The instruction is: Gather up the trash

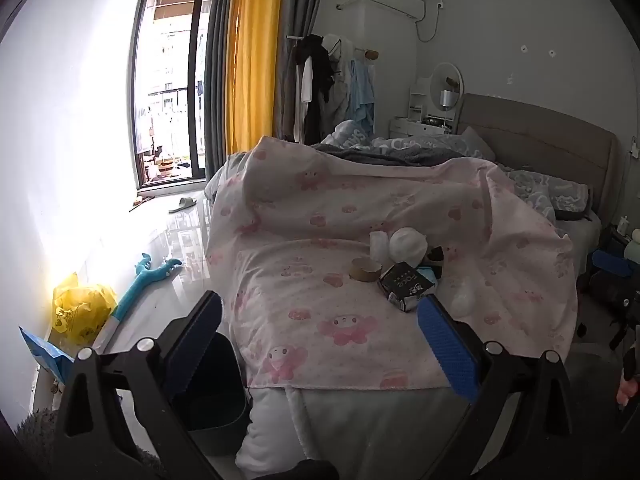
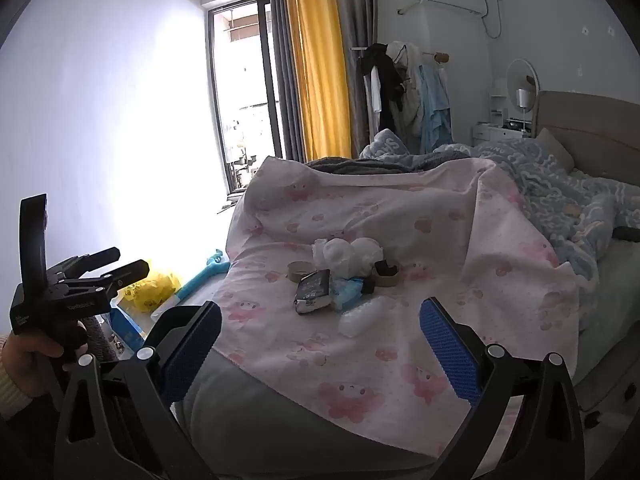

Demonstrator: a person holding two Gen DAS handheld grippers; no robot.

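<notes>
So nothing is collected yet, as far as I can judge: this is the start, the approach.

On the far left, on the floor by the wall, lies a yellow plastic bag, and nearer to me, tucked against the bed's left side, stands a dark bin; I take that bin as the likely place for the trash, though its inside is hidden.

My left gripper hangs over the near edge of the bed, jaws spread wide with nothing between them. It points slightly down at the pink blanket.

Further right and farther off, the trash sits in one cluster on that blanket: a cardboard tape roll, a dark crumpled packet, white wads of paper, a blue wrapper and a clear plastic bottle lying nearest of all.

My right gripper is likewise wide open and empty, aimed at the same pile.

Next, I think, one claw must reach forward to a single piece, straddle it and close without pinching the blanket.
</notes>
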